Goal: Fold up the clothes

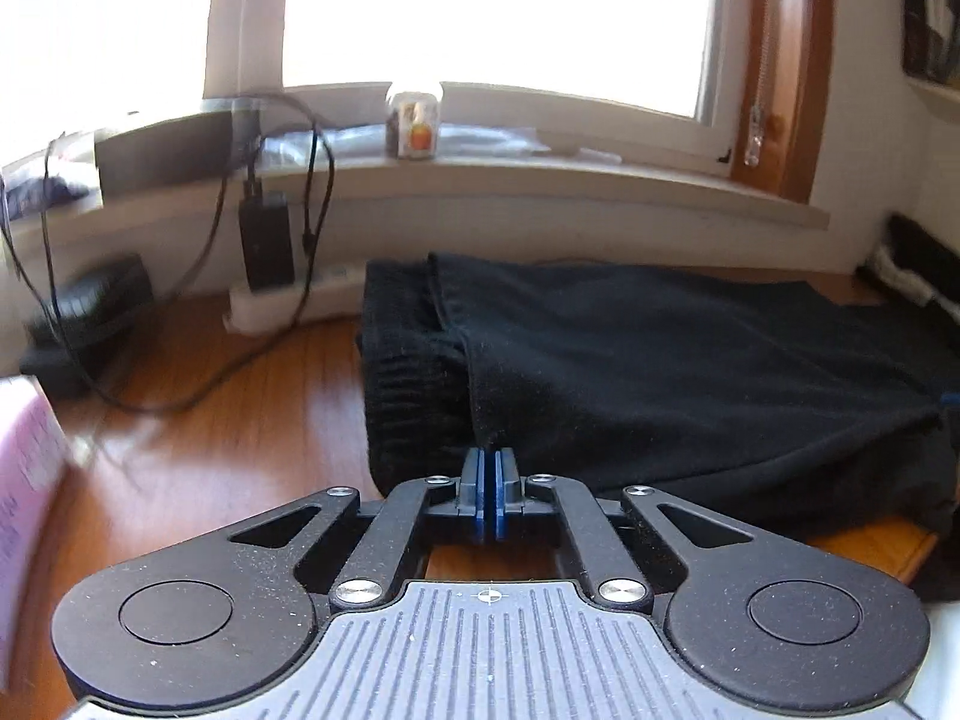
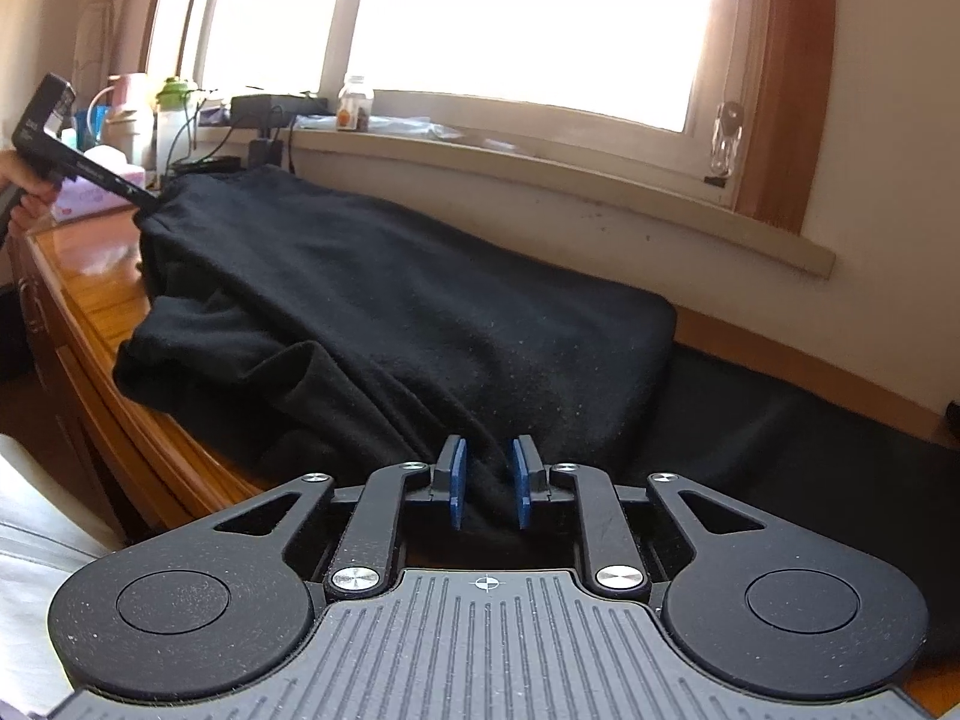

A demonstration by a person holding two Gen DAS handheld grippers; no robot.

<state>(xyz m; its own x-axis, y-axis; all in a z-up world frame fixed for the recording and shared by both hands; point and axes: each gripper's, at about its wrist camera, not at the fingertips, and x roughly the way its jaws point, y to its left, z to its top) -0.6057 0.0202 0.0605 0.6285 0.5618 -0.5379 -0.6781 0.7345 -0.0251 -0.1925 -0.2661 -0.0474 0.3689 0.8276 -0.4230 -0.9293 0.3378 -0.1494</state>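
A black garment (image 1: 660,372) lies spread on the wooden desk (image 1: 240,420), its ribbed waistband end toward the left. My left gripper (image 1: 488,462) has its blue pads pressed together, pinching the near edge of a fabric layer. From the right wrist view the same left gripper (image 2: 147,199), held by a hand (image 2: 30,192), grips the far corner of the garment (image 2: 390,300), which rises toward it. My right gripper (image 2: 489,477) holds a bunched fold of the black cloth between its blue pads at the near edge.
A windowsill runs behind the desk with a small jar (image 1: 414,126) on it. A black power adapter (image 1: 266,246) and cables hang at the left. A pink tissue box (image 2: 84,198) and bottles (image 2: 171,114) stand at the desk's far end. The desk edge (image 2: 90,294) drops off at the left.
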